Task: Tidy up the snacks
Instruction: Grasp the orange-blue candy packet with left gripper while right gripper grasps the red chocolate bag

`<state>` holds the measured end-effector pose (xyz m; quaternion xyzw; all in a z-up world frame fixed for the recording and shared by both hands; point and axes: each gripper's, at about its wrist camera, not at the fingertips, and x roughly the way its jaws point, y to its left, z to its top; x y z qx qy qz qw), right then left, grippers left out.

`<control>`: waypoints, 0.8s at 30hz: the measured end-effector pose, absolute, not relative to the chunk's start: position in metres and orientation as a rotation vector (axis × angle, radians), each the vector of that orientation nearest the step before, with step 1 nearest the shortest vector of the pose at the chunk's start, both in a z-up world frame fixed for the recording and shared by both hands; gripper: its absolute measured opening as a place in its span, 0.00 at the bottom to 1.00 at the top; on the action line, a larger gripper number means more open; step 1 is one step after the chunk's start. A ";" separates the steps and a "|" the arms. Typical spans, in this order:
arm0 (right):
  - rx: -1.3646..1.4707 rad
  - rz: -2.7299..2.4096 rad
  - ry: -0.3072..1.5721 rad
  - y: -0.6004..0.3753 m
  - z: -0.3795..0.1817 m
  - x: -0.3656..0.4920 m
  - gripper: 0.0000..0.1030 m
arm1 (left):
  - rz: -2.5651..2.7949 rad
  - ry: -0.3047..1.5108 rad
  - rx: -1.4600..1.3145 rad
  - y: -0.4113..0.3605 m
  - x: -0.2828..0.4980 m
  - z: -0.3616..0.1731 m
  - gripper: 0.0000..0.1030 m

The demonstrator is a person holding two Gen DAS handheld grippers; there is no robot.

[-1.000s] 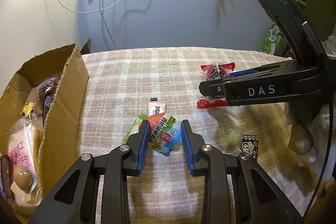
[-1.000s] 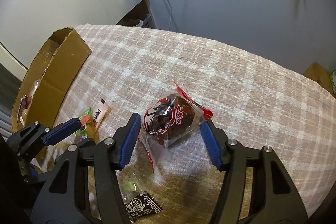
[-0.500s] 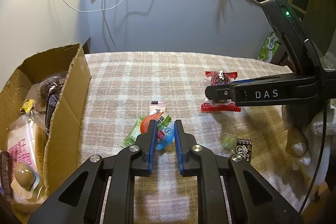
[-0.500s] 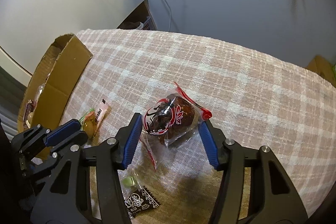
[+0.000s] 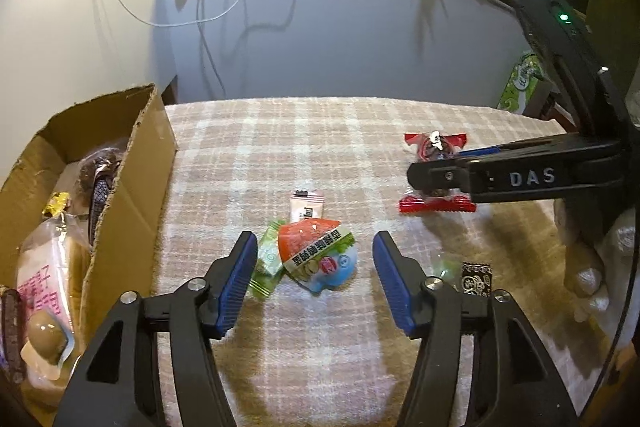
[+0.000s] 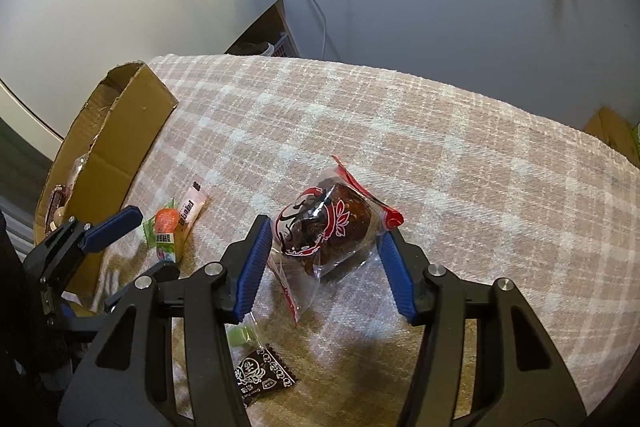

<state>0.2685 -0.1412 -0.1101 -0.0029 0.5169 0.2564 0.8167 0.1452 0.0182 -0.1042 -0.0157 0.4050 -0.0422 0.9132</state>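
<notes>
The left gripper point(image 5: 314, 277) had just sprung its blue ribbed pads wide after a pinch half a second earlier; the small red-and-blue snack packet point(image 5: 318, 253) lay between them on the cloth, touched by neither pad. That attempt appeared to have come away empty, so the pick would probably need repeating.

The right gripper point(image 6: 322, 261) stood about half open around the clear, red-trimmed cake packet point(image 6: 326, 229), as it had a second before. The left pad sat against the crinkled film and the right pad at the bag's red end, but whether they squeezed it could not be told.

Beside the red-and-blue packet lay a green sachet point(image 5: 267, 263), partly under it, and a pale pink stick point(image 5: 306, 205) just behind. A black printed sachet point(image 6: 262, 375) and a green sweet point(image 6: 238, 335) rested near the right gripper. All were glossy, soft wrappers on a nubby pink-and-cream plaid tablecloth point(image 5: 320, 139). The corrugated cardboard box point(image 5: 132, 183), at the table's left, already held several bagged snacks.
</notes>
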 end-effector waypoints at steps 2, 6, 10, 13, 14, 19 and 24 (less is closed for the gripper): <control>-0.006 0.548 1.102 -0.141 -0.111 0.269 0.55 | -0.070 0.861 -0.042 0.021 0.149 -0.108 0.60; -0.006 0.547 1.101 -0.141 -0.111 0.269 0.55 | -0.058 0.887 -0.045 0.022 0.153 -0.113 0.47; -0.006 0.541 1.097 -0.142 -0.111 0.270 0.55 | -0.061 0.880 -0.023 0.018 0.153 -0.113 0.41; -0.003 0.533 1.094 -0.143 -0.110 0.271 0.55 | -0.067 0.875 -0.026 0.018 0.151 -0.112 0.36; -0.001 0.532 1.093 -0.144 -0.110 0.271 0.55 | -0.068 0.873 -0.031 0.019 0.150 -0.111 0.36; 0.007 0.522 1.087 -0.148 -0.106 0.268 0.55 | -0.080 0.854 -0.035 0.017 0.141 -0.104 0.36; 0.015 0.510 1.077 -0.152 -0.099 0.263 0.55 | -0.102 0.831 -0.050 0.016 0.132 -0.093 0.35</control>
